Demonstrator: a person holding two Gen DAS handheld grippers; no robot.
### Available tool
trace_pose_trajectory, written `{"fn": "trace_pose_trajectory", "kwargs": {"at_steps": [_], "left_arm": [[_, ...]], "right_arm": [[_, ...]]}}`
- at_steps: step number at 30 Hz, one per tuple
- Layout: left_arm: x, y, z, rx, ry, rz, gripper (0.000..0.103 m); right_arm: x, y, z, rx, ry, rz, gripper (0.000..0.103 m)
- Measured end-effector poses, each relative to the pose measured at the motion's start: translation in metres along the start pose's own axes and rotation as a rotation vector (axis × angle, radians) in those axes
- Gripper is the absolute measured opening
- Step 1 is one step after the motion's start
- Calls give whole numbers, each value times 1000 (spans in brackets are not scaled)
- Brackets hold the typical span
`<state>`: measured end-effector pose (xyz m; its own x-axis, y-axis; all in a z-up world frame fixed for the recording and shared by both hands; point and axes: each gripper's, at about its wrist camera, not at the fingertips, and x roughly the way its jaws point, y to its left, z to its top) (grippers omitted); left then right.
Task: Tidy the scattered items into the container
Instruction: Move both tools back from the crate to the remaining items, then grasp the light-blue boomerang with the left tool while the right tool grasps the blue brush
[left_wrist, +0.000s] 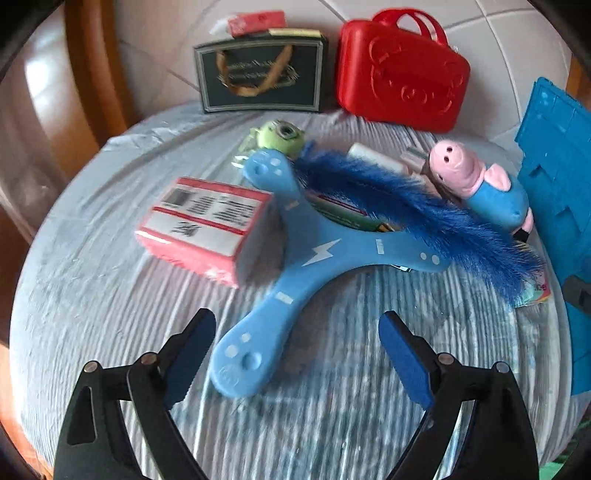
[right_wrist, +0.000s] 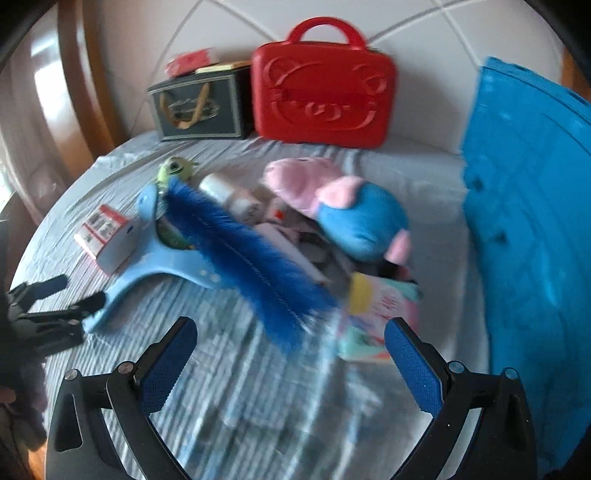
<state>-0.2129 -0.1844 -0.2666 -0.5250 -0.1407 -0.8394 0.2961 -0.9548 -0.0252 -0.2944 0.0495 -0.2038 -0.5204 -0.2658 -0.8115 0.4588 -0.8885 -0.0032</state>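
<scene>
A light blue three-armed boomerang (left_wrist: 295, 254) lies on the striped cloth; its near arm lies between the fingers of my open left gripper (left_wrist: 297, 363). A pink box (left_wrist: 207, 223), a blue furry brush (left_wrist: 417, 214), a pig plush (left_wrist: 480, 181) and a green monster toy (left_wrist: 280, 134) lie around it. The blue container (right_wrist: 528, 221) stands at the right. My right gripper (right_wrist: 291, 365) is open and empty, in front of the brush (right_wrist: 251, 254) and a pastel booklet (right_wrist: 376, 317). The left gripper (right_wrist: 55, 295) shows at the boomerang's tip (right_wrist: 99, 317).
A red bear-embossed case (left_wrist: 402, 74) and a dark box with a rope handle (left_wrist: 258, 74) stand at the back against the white headboard. A wooden frame (left_wrist: 92, 74) runs along the left. White bottles (right_wrist: 229, 195) lie beside the pig plush (right_wrist: 332, 206).
</scene>
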Motion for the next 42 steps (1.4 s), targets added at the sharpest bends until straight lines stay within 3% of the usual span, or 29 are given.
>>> {"fn": "trace_pose_trajectory", "kwargs": {"at_steps": [9,13,15,18,20,21,24,26,28,29,31,35,42], "left_arm": [[54,-9,13,66,67,-39,90],[74,-1,17,52,91,-57,80],[83,3,20,45,83,-60,80],[89,3,25,71,54,-55,80],[92,3,25,85,31,-49,78],[92,4,24,85,18,-47,77],[91,5,24,84,-8,-49,64],[91,6,25,82,-10,-50,54],[89,7,27,79,-11,-24,49],[85,7,26,83,-20,-12,45],[78,7,27,95,-33,10,43],[57,8,28,106,-57,64,43],[9,25,22,85,-103,113,43]], "right_arm": [[66,35,40,-80,36,41,101],[91,52,52,-131,51,42,83],[105,56,56,-144,61,30,83],[125,57,58,-148,70,17,83],[136,59,57,-171,62,-24,90],[140,59,57,-176,61,-32,100],[147,58,55,-164,42,-36,103],[146,59,56,-162,23,-44,93],[140,62,57,-172,-3,-94,55],[137,62,57,-175,-12,-95,50],[131,59,56,-145,-2,-44,25],[111,57,51,-120,-12,-6,16],[67,48,45,-52,-11,83,18]]}}
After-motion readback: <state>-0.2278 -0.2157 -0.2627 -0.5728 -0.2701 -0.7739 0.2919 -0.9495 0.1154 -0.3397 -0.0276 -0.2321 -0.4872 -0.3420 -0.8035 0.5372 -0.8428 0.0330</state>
